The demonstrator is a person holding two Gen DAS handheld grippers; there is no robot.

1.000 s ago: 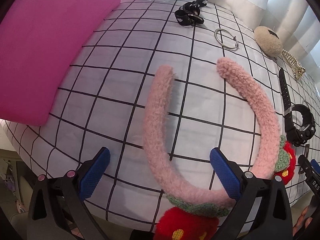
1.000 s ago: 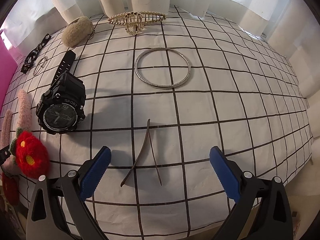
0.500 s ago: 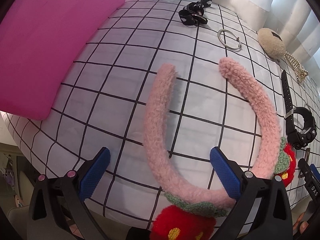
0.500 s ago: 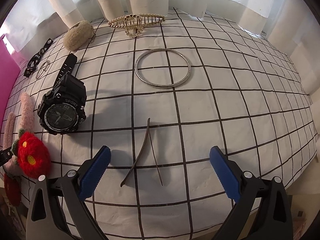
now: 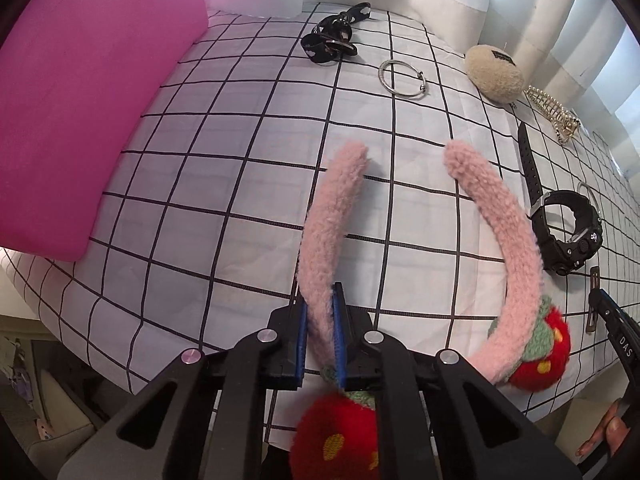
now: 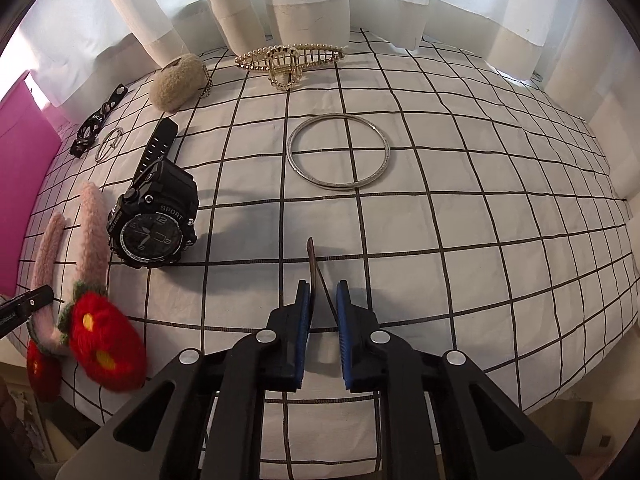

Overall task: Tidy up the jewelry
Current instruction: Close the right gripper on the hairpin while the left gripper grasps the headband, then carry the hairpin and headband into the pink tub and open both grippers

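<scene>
- The left gripper (image 5: 320, 332) is clenching on one arm of the fuzzy pink headband (image 5: 332, 224), its blue pads pressing the fluff from both sides just above the red knitted flowers (image 5: 334, 436) at the near edge of the checked cloth (image 5: 224, 184).
- The right gripper (image 6: 323, 312) is closing around the thin brown hair clip (image 6: 314, 264); the jaws are nearly together with the clip's prongs between them, though whether the pads are truly pinching it cannot be told.
- Taking the black watch (image 6: 154, 216) as the landmark: the headband is lying just to its left, the hair clip a little to its right and nearer the camera, and the large silver bangle (image 6: 338, 152) well to its right and farther back.
- Behind the watch, the beige fluffy clip (image 6: 176, 80) and the gold claw clip (image 6: 288, 60) are sitting near the curtain; the small silver ring (image 6: 109, 143) and the black strap (image 6: 96, 122) are lying to its back left, toward the pink box (image 5: 80, 92).
- The sorting is judged to be only starting: every piece is still lying loose on the cloth, none visibly put away, and two are just being gripped.
- Readable writing: "SPORT" is showing on the watch bezel, with a 12 on its dial. The tag on the beige clip and the letters on the strap are too small to read.
</scene>
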